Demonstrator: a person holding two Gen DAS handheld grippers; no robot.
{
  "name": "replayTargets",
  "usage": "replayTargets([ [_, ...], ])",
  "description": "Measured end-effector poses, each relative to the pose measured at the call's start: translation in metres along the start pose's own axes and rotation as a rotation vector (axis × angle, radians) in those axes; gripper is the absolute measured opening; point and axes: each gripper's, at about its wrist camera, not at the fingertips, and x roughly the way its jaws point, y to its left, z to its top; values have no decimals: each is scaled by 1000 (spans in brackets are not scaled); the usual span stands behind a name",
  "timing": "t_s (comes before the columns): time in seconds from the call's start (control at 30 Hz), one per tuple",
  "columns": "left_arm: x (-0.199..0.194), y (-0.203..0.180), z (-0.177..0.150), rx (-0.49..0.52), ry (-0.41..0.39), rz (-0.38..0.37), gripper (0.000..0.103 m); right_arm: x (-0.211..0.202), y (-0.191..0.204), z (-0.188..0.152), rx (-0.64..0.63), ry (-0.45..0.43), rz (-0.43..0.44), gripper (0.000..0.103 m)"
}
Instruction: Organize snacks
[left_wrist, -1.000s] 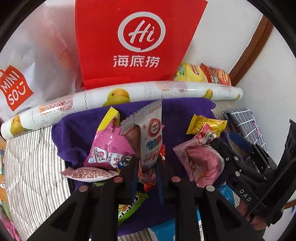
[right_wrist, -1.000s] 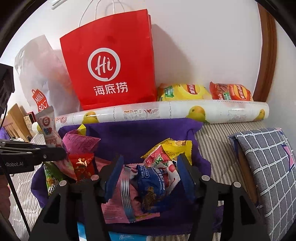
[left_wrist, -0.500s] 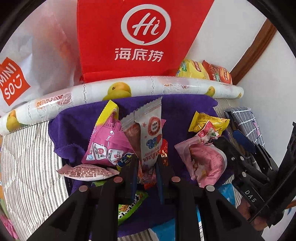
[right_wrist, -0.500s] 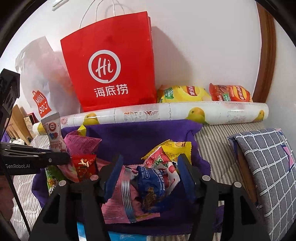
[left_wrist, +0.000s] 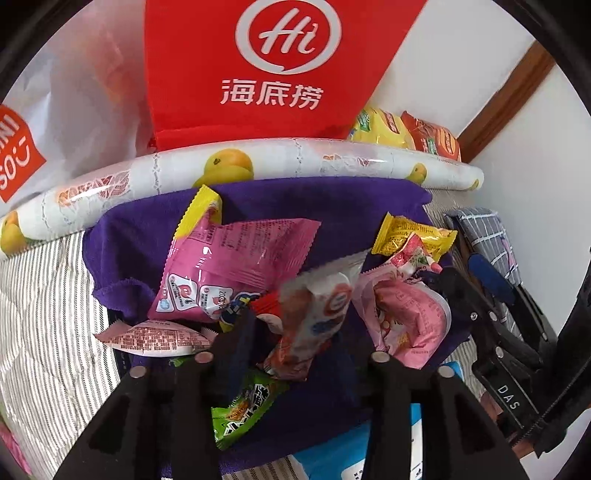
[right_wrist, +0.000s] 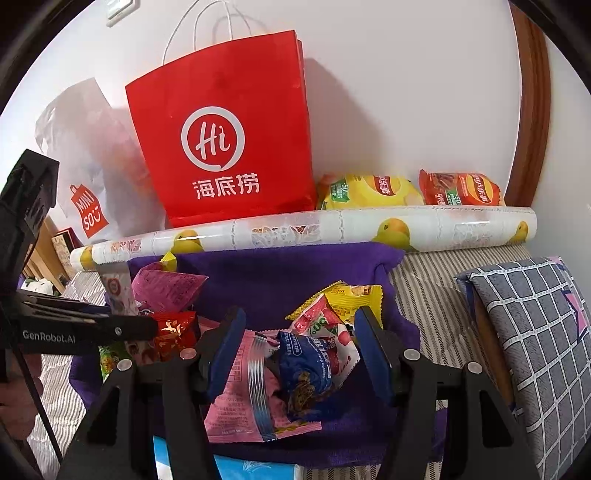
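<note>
Green packet (left_wrist: 242, 410) clear only left-wrist.

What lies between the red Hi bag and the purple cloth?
A rolled sheet printed with yellow fruit lies across, in front of the red bag and behind the purple cloth; both wrist views show it.

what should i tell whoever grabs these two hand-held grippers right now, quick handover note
Left hand-held gripper: jaws opening; the white and red snack packet lies tilted between them, no longer clamped.
Right hand-held gripper: open, fingers either side of the blue cookie packet and the pink packet, pads not pressing on either.
Things: loose snacks piled on the purple towel; red paper bag and two chip bags stand behind the fruit-print roll.
Done: white and red packet dropped onto the pile.
Left: nearly all snacks on the towel are unsorted.
</note>
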Motion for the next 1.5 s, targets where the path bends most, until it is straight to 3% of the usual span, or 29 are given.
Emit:
replayTargets([
  [0.37, -13, -4, 1, 20, -26, 2, 57, 4, 2, -2, -1, 13, 3, 61],
  [0.5, -26, -7, 1, 36, -70, -1, 68, 6, -3, -2, 25, 20, 15, 62],
  [0.83, -55, -21, -4, 99, -129, -8, 70, -5, -10, 1, 94, 53, 6, 66],
  [1.0, -65, -25, -8, 109, -140, -2, 70, -33, -3, 3, 66, 61, -60, 67],
  [1.2, -85, -31, -12, 90, -160, 18, 70, -73, -2, -1, 77, 63, -76, 71],
  [1.4, -111, -36, -41, 58, -194, -53, 71, -113, 0, -14, 75, 91, -94, 71],
  [1.47, -119, -41, -55, 68, -207, -52, 71, -129, 2, -18, 75, 78, -90, 76],
  [1.5, -124, -44, -64, 68, -214, -49, 71, -138, 4, -21, 75, 66, -92, 83],
])
